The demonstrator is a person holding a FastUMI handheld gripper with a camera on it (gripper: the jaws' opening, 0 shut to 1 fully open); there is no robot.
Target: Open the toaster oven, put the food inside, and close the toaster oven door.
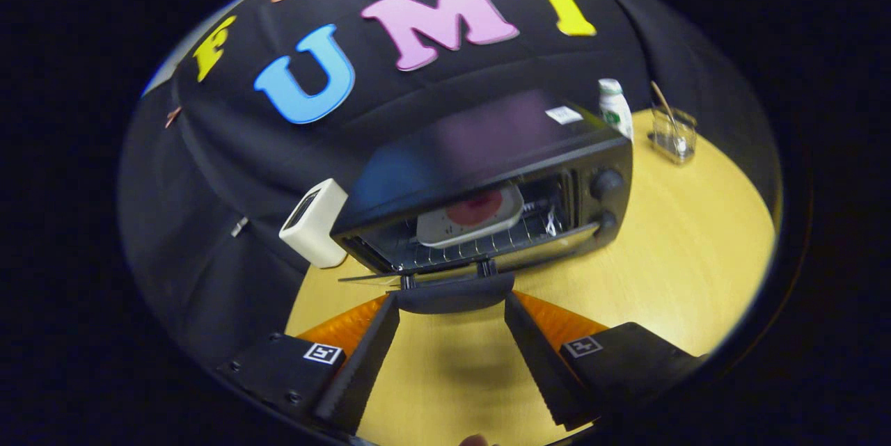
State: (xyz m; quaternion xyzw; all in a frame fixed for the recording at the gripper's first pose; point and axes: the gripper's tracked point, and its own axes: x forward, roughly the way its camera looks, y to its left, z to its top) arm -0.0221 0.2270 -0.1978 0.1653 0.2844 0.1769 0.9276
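The tongs (452,307) stand apart, one finger at each end of the door handle (454,293), which lies between their tips; whether they touch it is hard to tell. The door (390,277) of the toaster oven (480,181) is open and lies flat toward the tongs. Inside, on the wire rack (487,241), rests the plate (470,215) with the food (475,207) on it. So the step in hand is probably to close the door. To do it well, the tongs should come under the handle and lift it in an arc, not push straight. Beyond, near the far edge of the counter (682,237), stand a bottle (615,108) and a glass (674,134).
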